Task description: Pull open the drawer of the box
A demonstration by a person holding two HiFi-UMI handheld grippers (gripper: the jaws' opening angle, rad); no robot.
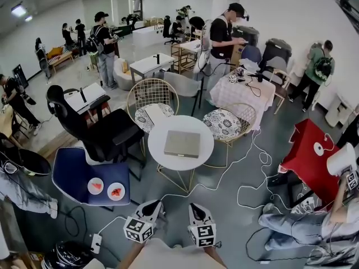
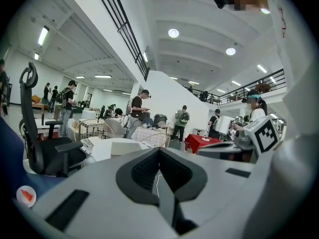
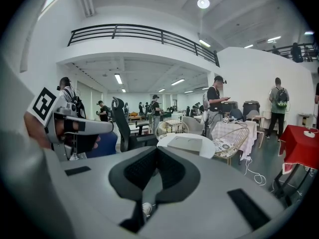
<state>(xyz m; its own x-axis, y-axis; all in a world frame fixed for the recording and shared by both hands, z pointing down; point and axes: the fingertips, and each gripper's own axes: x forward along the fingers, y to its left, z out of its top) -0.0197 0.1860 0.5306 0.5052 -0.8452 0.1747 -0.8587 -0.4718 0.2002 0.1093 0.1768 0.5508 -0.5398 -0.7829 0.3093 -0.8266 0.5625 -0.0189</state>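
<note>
"Grey-beige, flat, square-edged: is that the box?"

"Yes. The box (image 1: 182,143) lies mid-top on the round white table (image 1: 159,145), well ahead of me. I judge the task hasn't started: its drawer looks shut flush, and I can't make out a handle from here."

"And your jaws?"

"My left gripper (image 1: 149,208) and right gripper (image 1: 196,211) are both pressed closed with nothing between them, low and well short of the table."

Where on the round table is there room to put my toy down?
The round white table is bare all round the grey box in its middle. The blue seat is free beside its two plates. The floor right of the table is crowded with cables.
</note>
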